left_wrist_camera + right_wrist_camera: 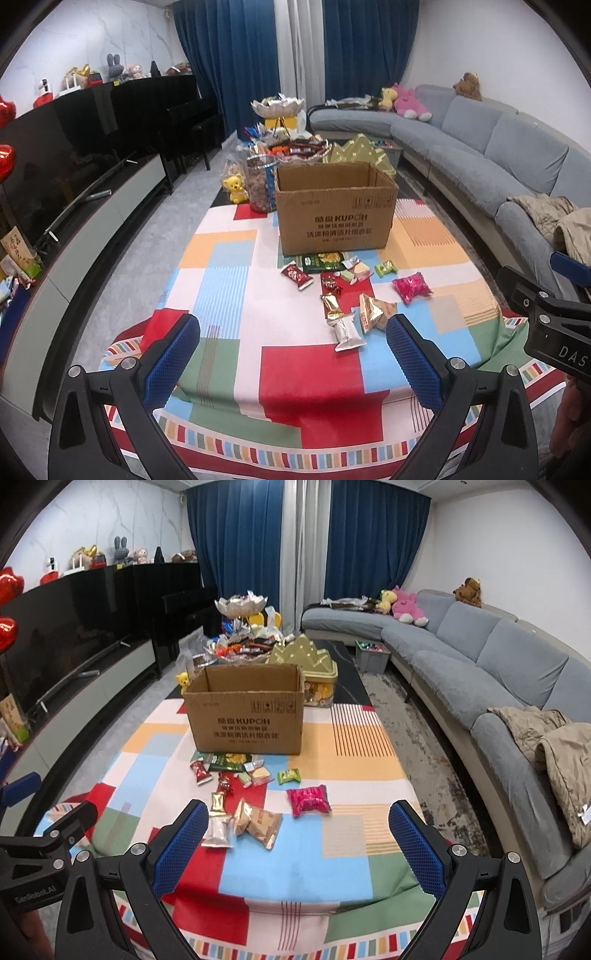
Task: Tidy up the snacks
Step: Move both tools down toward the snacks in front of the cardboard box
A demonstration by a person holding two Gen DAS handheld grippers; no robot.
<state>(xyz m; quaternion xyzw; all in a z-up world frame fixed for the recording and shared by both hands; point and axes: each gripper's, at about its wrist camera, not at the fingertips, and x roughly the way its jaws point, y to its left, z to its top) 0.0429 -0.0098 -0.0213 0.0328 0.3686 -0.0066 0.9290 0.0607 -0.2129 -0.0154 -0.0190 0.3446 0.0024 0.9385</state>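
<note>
Seemingly level, left tool (293,363), right tool (295,849) agape

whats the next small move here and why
Probably move the right tool forward and down onto the tan packet, the loose snack nearest it. Both tools are open and empty, the cardboard box stands open behind, and snacks still lie on the cloth.

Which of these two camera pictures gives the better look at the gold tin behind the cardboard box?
The right wrist view. There the gold tin stands clear beside the cardboard box, showing its peaked lid and its front. In the left wrist view the box hides most of it; only the lid pokes above.
</note>
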